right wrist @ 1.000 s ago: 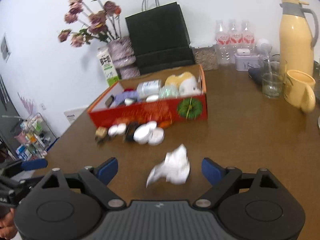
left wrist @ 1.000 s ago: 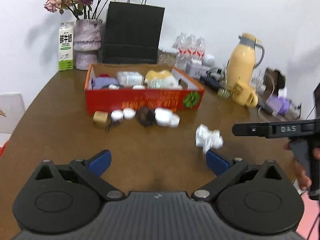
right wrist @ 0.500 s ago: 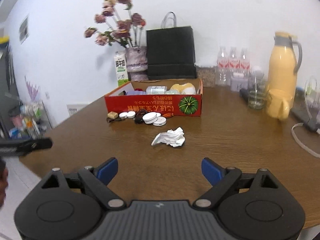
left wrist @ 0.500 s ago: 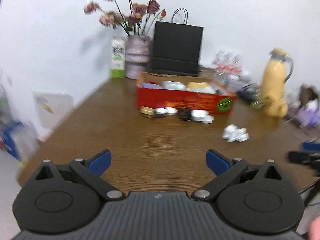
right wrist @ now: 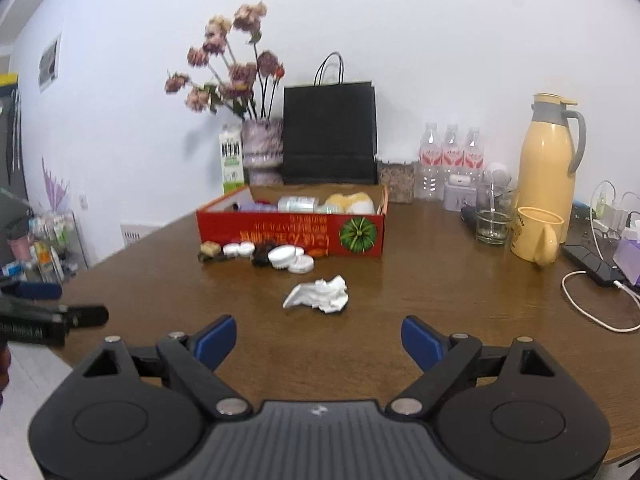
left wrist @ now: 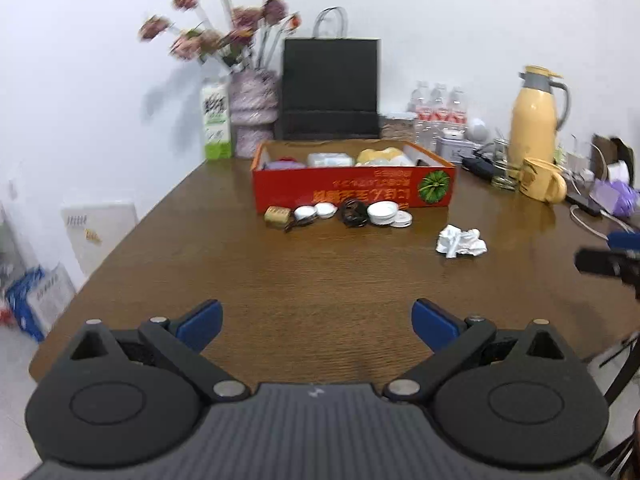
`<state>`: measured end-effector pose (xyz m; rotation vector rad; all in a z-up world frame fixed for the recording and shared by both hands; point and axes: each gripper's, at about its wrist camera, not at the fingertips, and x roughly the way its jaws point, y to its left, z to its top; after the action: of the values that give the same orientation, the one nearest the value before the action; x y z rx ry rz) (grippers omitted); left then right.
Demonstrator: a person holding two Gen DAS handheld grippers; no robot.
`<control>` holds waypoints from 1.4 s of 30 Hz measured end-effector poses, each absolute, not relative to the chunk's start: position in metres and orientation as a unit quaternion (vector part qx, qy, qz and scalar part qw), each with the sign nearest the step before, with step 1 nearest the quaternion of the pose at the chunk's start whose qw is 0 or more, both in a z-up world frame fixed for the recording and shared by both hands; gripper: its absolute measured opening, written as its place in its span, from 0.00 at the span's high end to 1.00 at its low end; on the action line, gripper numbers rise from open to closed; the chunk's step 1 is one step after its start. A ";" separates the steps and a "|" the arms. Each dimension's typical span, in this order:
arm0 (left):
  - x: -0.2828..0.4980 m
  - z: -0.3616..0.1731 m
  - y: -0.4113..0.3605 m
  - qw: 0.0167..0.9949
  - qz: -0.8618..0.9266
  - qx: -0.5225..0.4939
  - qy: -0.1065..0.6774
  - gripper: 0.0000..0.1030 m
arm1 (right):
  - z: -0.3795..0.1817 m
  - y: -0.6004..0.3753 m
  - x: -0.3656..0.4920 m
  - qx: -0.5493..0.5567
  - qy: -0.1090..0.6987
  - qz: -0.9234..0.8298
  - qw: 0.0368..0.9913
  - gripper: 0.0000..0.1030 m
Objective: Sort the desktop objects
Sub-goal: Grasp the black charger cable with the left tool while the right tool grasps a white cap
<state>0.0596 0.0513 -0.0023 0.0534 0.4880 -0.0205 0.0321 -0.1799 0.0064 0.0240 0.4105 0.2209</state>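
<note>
**Crumpled tissue loose in front of red box**

Both my grippers, left (left wrist: 316,322) and right (right wrist: 318,340), are spread wide and hold nothing. Crumpled tissue (right wrist: 318,295) lies on the table (right wrist: 440,300) just in front of the red cardboard box (right wrist: 292,234), near the small white jars (right wrist: 286,257). Looks light, soft, squashable; I'd pinch its bunched middle.

Plain white wall (right wrist: 400,40) behind a brown wooden table (right wrist: 420,300). Against the wall stand a vase (right wrist: 262,150) of dried flowers (right wrist: 228,72), a black paper bag (right wrist: 330,132) and a yellow jug (right wrist: 550,160). At left, a cluttered wire rack (right wrist: 48,240) and pale floor (left wrist: 16,348). Light is even and diffuse.
</note>
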 end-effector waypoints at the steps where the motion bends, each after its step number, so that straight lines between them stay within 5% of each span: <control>1: 0.063 -0.004 0.048 0.970 -0.010 0.041 0.238 0.00 | 0.003 -0.179 0.037 0.013 0.203 0.113 0.973 0.14; 19: 0.176 -0.023 0.046 0.950 -0.043 0.009 0.308 0.09 | -0.033 -0.138 0.183 -0.007 0.287 0.119 0.951 0.39; 33: 0.241 -0.011 0.069 0.962 -0.036 0.036 0.269 0.11 | -0.028 -0.084 0.289 -0.076 0.296 0.212 0.928 0.42; 37: 0.255 -0.022 0.066 0.955 -0.057 0.077 0.279 0.09 | -0.040 -0.078 0.312 -0.080 0.314 0.220 0.920 0.61; 42: 0.286 -0.031 0.052 0.948 -0.090 0.064 0.298 0.09 | -0.031 -0.103 0.311 -0.020 0.286 0.222 0.932 0.62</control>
<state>0.2864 0.0524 -0.0313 0.1294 0.6063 -0.1826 0.3111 -0.1025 -0.0309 -0.0413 0.5857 0.4536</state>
